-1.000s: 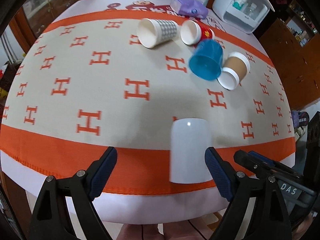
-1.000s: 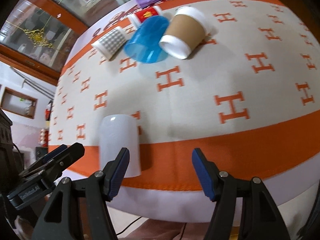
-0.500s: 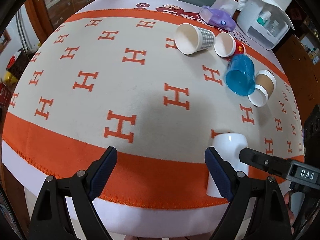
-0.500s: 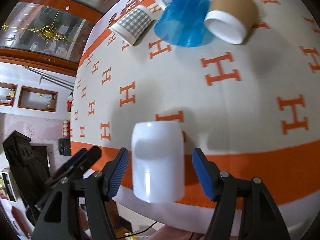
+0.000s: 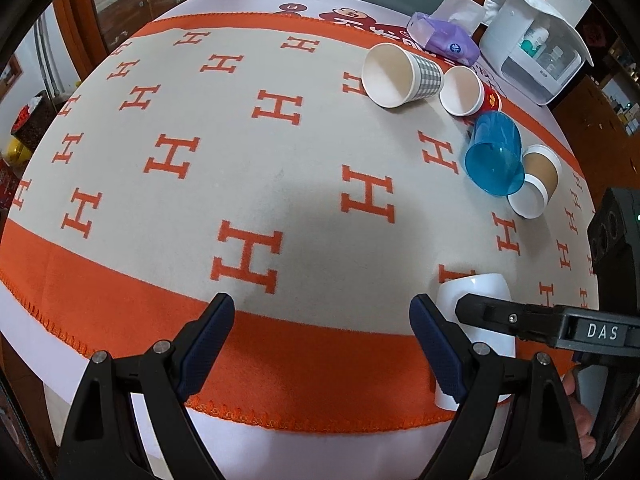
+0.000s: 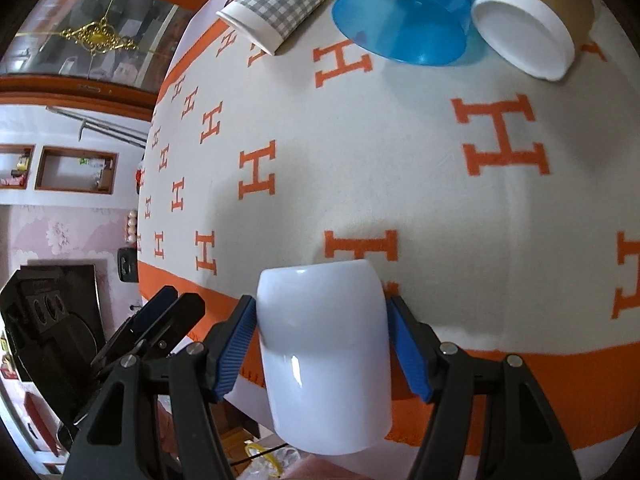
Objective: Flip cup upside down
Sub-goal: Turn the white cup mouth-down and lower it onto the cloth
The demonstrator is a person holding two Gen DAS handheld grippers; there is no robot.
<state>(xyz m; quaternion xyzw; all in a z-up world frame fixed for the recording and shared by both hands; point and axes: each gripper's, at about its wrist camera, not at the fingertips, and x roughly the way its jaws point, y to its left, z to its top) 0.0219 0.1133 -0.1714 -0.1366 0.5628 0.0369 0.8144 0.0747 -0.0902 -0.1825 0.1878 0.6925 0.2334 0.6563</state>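
A plain white cup (image 6: 324,356) sits over the orange border at the near table edge, its closed rounded end pointing away; its mouth is hidden. My right gripper (image 6: 322,308) is shut on it, a blue pad pressed against each side. In the left wrist view the same white cup (image 5: 480,292) shows at the lower right, with a black finger of the right gripper (image 5: 520,316) across it. My left gripper (image 5: 320,320) stands open to the cup's left, holding nothing. I cannot tell whether the cup rests on the cloth or is lifted.
Four cups lie on their sides at the far right of the H-patterned cloth (image 5: 240,160): a checked one (image 5: 400,76), a red one (image 5: 468,92), a blue one (image 5: 496,160) and a brown lidded one (image 5: 536,184). Behind them are a purple tissue pack (image 5: 448,36) and a white box (image 5: 536,56).
My right gripper moved in around the white cup and closed on it. My left gripper drew off to the left, so the cup now lies outside its fingers.
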